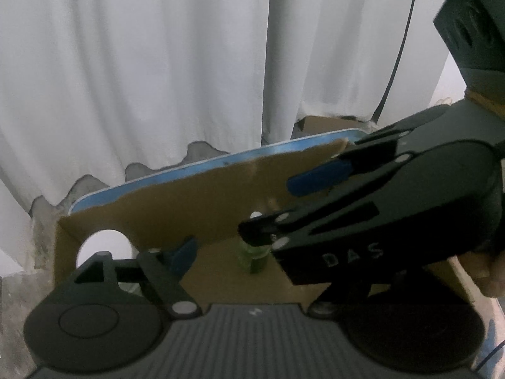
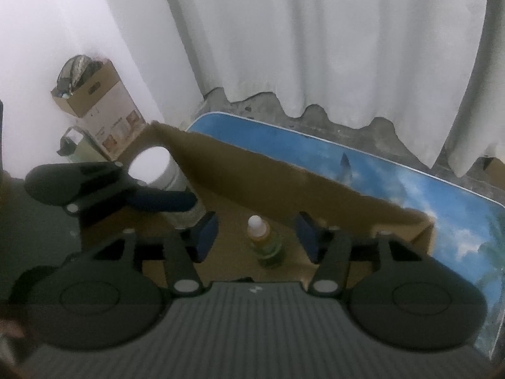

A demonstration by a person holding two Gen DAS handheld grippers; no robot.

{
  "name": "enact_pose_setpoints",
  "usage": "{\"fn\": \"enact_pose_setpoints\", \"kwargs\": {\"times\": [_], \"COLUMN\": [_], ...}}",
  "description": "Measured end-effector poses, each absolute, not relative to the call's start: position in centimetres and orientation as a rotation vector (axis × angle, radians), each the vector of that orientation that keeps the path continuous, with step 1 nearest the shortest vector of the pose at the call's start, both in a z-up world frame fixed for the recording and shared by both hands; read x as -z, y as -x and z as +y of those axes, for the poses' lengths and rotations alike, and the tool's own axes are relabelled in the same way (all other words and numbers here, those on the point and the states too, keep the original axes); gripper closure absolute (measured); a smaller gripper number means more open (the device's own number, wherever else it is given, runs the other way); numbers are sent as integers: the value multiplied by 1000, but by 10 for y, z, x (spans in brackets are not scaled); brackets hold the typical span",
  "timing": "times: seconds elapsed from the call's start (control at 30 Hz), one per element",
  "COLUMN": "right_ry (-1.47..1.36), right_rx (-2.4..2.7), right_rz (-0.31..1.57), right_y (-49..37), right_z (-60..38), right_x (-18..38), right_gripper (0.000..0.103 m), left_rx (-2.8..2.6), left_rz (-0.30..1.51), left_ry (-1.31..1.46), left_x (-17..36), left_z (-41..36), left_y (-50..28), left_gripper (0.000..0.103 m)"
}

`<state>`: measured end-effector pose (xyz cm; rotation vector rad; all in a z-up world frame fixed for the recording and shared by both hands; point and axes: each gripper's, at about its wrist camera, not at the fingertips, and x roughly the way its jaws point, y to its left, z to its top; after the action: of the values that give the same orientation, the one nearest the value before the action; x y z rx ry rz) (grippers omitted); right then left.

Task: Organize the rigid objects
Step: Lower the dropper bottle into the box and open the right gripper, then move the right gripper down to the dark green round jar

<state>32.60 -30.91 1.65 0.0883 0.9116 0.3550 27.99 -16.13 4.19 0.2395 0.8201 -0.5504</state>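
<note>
in the cardboard box [image 2: 284, 177]: one small bottle [image 2: 266, 243], one white-lidded jar [image 2: 157, 170]; right gripper [image 2: 255, 237] jaws released around bottle, left gripper [image 2: 176, 200] jaws released.

White curtains [image 2: 315, 47] hang behind the blue table [image 2: 426, 189]; a printed carton [image 2: 104, 107] stands on the floor.

Between the right gripper's [image 2: 255, 237] matt blue pads a small bottle [image 2: 266, 246] is showing glossy clear plastic under a smooth white cap; the box [image 2: 284, 186] around it is looking like rough matt brown cardboard, soft white cloth curtain [image 2: 315, 47] hanging beyond
</note>
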Motion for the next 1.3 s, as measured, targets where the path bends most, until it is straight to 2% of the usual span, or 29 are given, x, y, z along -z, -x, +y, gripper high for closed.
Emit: {"fn": "enact_pose_setpoints", "kwargs": {"times": [0.17, 0.3, 0.47, 0.63, 0.77, 0.93, 1.1, 1.3], "right_ry": [-106, -140, -184, -215, -272, -324, -391, -326], "right_rx": [-336, -327, -321, -331, -359, -396, -427, -425], "right_rz": [855, 788, 680, 585, 523, 532, 629, 747], "right_y": [-299, -262, -200, -127, -67, -25, -24, -48], "right_z": [-316, -325, -340, -346, -339, -305, -267, -225], "right_x": [-43, -75, -112, -131, -123, -93, -52, -21], "right_gripper": [33, 27, 21, 17, 13, 8, 5, 5], "left_rx": [547, 567, 556, 556, 558, 573, 522, 439], "left_rz": [807, 804, 739, 728, 752, 754, 761, 748], "left_ry": [-203, -173, -224, -201, -177, -176, -201, -206], "left_x": [-62, -81, -101, -103, -89, -53, -14, 10], "left_z": [-151, -135, -108, -78, -54, -35, -38, -36], "left_y": [-266, -243, -188, -135, -92, -46, -27, -22], "left_gripper": [18, 17, 10, 7, 7, 7, 7, 7]}}
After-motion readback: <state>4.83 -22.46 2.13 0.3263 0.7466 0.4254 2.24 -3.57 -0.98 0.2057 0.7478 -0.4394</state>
